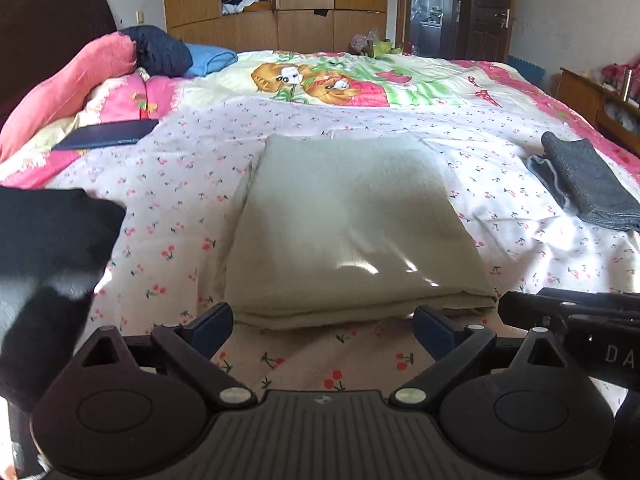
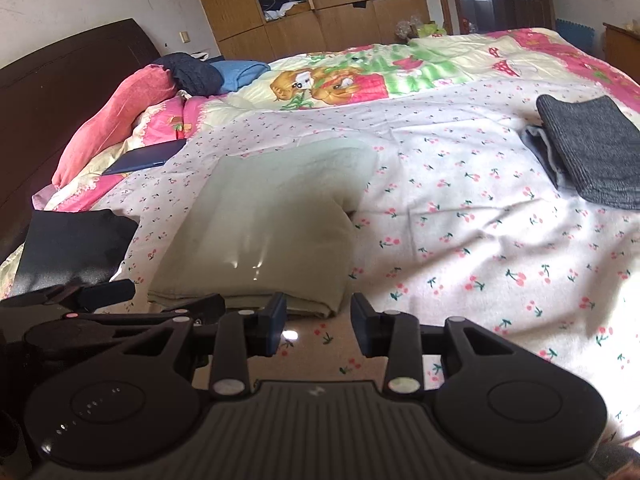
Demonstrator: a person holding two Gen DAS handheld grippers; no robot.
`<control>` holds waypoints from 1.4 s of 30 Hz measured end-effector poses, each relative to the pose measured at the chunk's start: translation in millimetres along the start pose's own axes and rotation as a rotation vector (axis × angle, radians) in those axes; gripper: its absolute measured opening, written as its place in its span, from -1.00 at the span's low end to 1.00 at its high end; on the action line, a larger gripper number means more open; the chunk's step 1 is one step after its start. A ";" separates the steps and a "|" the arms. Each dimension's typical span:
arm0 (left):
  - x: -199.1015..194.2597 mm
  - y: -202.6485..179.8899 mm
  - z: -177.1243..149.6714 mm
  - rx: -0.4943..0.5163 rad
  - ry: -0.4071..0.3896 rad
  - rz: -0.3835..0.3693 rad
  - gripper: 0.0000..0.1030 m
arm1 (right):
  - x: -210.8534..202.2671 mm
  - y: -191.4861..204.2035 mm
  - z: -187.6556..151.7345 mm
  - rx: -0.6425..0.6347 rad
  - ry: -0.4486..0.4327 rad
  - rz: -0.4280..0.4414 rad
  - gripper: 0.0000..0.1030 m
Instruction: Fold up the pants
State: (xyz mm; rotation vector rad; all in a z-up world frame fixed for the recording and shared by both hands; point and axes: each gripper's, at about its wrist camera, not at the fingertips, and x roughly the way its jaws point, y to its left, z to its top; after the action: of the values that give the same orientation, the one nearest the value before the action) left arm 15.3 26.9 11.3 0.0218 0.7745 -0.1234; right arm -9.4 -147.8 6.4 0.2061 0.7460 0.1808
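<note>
Pale green pants (image 1: pixel 348 232) lie folded into a thick rectangle on the cherry-print bedspread (image 1: pixel 168 184). My left gripper (image 1: pixel 324 328) is open and empty, its fingers just short of the near edge of the pants. In the right wrist view the same pants (image 2: pixel 264 224) lie ahead and to the left. My right gripper (image 2: pixel 319 326) is open and empty, beside the near right corner of the pants. The left gripper (image 2: pixel 100 294) shows at the left edge of that view.
A folded black garment (image 1: pixel 52 232) lies to the left, a folded grey garment (image 1: pixel 592 180) to the right. A dark flat tablet-like object (image 1: pixel 108 136), pink bedding (image 1: pixel 68 84) and pillows lie by the headboard. A wooden wardrobe (image 1: pixel 276 4) stands behind the bed.
</note>
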 end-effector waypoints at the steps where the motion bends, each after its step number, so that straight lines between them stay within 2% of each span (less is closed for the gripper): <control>1: 1.6 0.2 -3.2 -0.011 0.006 -0.003 1.00 | -1.0 -1.8 -2.3 0.004 0.002 -0.004 -0.28; 10: 5.3 -2.4 -14.9 -0.014 -0.002 0.011 1.00 | 4.4 -3.1 -13.2 0.004 0.026 -0.027 -0.28; 21: 5.1 -9.6 -18.9 0.034 -0.014 0.021 1.00 | 11.2 -8.6 -16.9 0.017 0.038 -0.056 -0.28; 42: 4.2 -12.9 -20.5 0.050 -0.011 0.047 1.00 | 14.9 -13.3 -19.0 0.029 0.051 -0.038 -0.28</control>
State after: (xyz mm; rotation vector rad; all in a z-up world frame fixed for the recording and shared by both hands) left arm 2.4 15.0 -5.9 0.0866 0.7595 -0.0978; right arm -10.6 -154.8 -20.2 0.2149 0.8035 0.1395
